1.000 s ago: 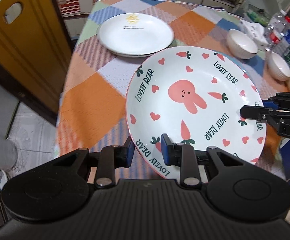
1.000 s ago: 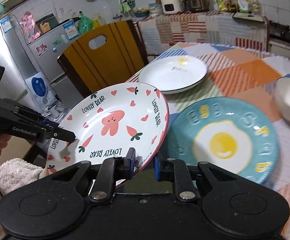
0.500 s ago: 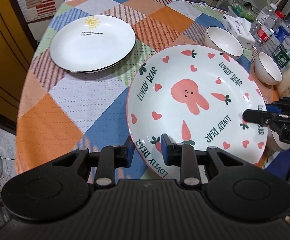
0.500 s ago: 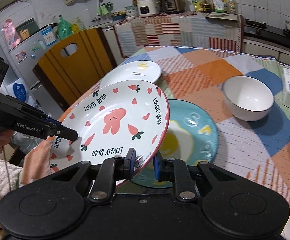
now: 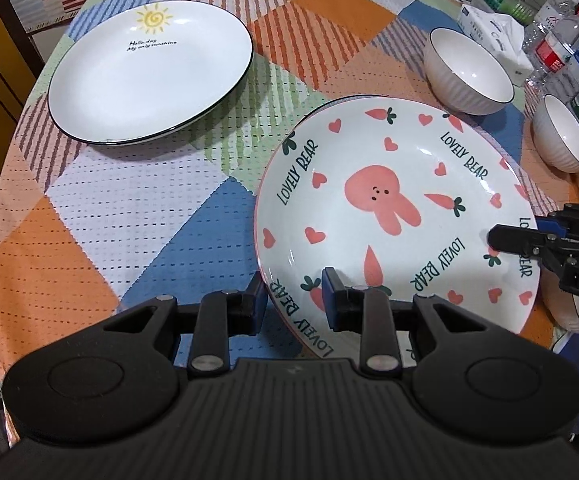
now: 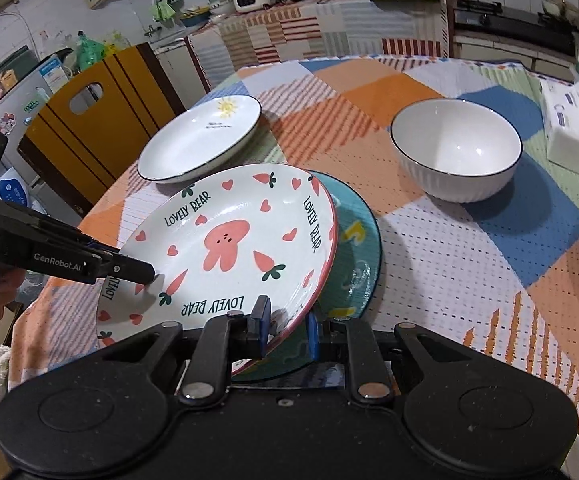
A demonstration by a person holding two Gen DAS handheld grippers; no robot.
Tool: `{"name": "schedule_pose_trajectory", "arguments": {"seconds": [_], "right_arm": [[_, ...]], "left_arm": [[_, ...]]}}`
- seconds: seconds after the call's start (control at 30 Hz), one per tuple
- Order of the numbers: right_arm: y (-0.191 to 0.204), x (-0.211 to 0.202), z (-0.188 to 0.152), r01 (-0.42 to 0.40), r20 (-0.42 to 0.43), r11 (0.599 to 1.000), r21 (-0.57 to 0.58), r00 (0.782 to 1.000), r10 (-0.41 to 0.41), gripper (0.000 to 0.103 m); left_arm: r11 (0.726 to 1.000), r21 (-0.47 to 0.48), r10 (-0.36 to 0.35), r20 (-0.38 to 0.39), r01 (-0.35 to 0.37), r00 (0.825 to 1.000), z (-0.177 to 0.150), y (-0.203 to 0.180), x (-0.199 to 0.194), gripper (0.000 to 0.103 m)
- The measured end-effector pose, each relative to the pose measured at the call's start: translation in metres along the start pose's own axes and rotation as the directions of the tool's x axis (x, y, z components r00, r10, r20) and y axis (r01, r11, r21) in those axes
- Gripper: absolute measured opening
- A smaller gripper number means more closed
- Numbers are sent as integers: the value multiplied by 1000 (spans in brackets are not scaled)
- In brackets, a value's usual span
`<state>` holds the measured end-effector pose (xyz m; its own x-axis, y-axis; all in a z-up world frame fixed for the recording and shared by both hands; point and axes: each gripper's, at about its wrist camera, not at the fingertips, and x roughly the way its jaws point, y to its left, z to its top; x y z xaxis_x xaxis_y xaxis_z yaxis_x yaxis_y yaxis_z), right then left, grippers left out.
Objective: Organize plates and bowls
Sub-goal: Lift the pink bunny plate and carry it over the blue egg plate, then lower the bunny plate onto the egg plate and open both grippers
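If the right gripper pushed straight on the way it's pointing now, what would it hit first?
Probably the teal egg plate. The right gripper is shut on the bunny plate rim, and the teal plate lies just under and beyond its fingers. Depth is hard to judge, so the gap is uncertain.

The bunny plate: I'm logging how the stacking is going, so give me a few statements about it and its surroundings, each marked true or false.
1. Both tongs grip the bunny plate at its rim. True: left tongs, right tongs.
2. The bunny plate is above the blue egg plate. True.
3. The sun plate has a bowl on it. False: nothing lies on it.
4. The nearest white bowl is upside down. False: it stands upright.
5. The bunny plate reads LOVELY BEAR. True.
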<state>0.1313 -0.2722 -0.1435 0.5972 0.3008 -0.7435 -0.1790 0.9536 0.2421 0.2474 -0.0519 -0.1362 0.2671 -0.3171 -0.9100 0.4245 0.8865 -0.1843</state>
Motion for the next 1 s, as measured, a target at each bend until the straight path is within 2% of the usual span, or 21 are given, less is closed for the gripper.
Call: {"name": "schedule_pose_trajectory", "arguments": {"seconds": [0.17, 0.4, 0.53, 0.63, 0.7, 0.8, 0.9, 1.0], "right_arm": [[-4, 2, 2, 9, -15, 1000, 14, 1000, -8, 23], [7, 5, 7, 94, -68, 995, 37, 994, -91, 25], [20, 5, 9, 148, -64, 988, -50, 987, -151, 30], [25, 5, 11, 180, -78, 982, -65, 980, -185, 32], [32, 9, 11, 230, -94, 968, -100, 966, -239, 34], [41, 18, 12, 319, -132, 939, -128, 933, -335, 38], [48, 25, 16, 363, -156, 921, -139, 911, -382, 39], [52, 34, 13, 396, -142, 898, -189, 894, -424, 39]], "left_arm": [[1000, 7, 1, -14, -1, 1000, 5, -2, 3, 27], [1000, 15, 14, -34, -14, 999, 10, -7, 8, 27], [1000, -4, 3, -37, -3, 999, 12, -4, 9, 27], [1000, 1, 5, -48, -5, 999, 12, -6, 11, 27], [1000, 14, 3, -58, -2, 998, 10, -9, 13, 27], [1000, 26, 13, -64, -12, 998, 11, -13, 15, 27], [999, 32, 17, -76, -15, 997, 14, -12, 17, 27], [1000, 21, 0, -83, 2, 997, 14, -8, 16, 26]]}}
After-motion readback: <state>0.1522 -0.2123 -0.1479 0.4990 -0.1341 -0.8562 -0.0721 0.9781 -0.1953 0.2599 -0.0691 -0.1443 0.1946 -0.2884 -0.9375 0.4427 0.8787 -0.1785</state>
